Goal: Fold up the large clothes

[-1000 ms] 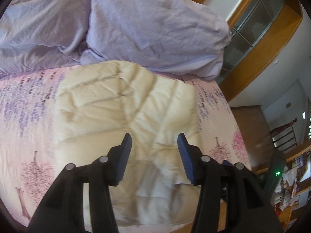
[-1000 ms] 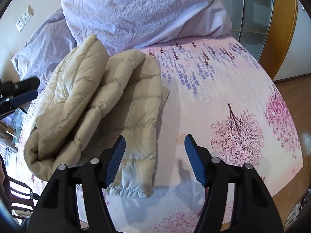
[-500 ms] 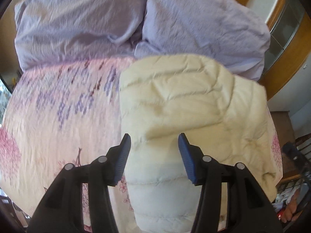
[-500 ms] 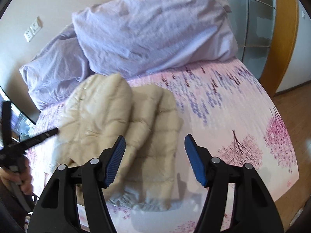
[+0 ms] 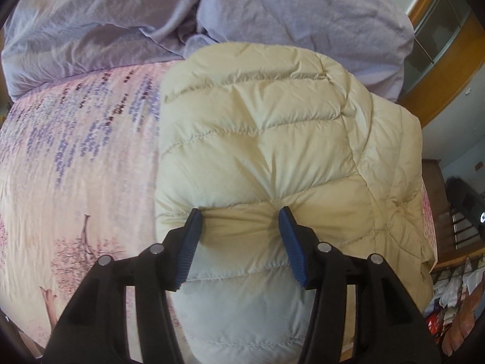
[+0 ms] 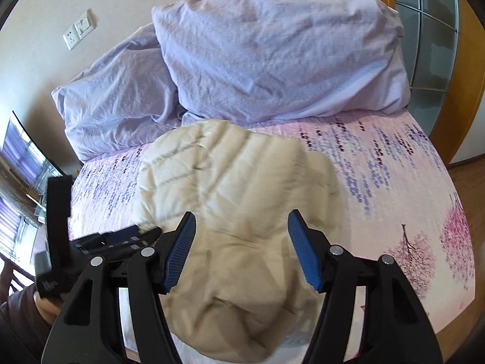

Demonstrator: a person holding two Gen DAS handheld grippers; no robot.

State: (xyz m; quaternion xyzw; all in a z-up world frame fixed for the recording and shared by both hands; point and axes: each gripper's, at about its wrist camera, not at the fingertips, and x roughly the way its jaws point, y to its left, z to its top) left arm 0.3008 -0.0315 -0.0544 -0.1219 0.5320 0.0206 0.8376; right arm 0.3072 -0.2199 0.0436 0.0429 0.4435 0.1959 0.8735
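Note:
A cream quilted down jacket (image 5: 272,139) lies folded in a puffy bundle on the flower-printed bed sheet (image 5: 75,166). My left gripper (image 5: 239,218) points steeply down onto its near part. The blue fingertips (image 5: 194,221) dent the padding, and a ridge of fabric bulges between the jaws, which stand apart without pinching it. In the right wrist view the jacket (image 6: 236,182) lies below and ahead of my right gripper (image 6: 241,221), which hovers open over it with nothing between its pads.
Two lilac pillows (image 6: 272,54) (image 6: 121,97) lie behind the jacket at the head of the bed. A person's hand (image 6: 45,303) holds the other gripper's black body at left. A wooden glazed door frame (image 5: 439,69) stands at right. The bed edge drops to a wooden floor (image 6: 466,163).
My left gripper swung across and sank onto the jacket's near fold until its tips dent the padding. My right gripper drew back and rose, and the jacket now lies in a more compact bundle.

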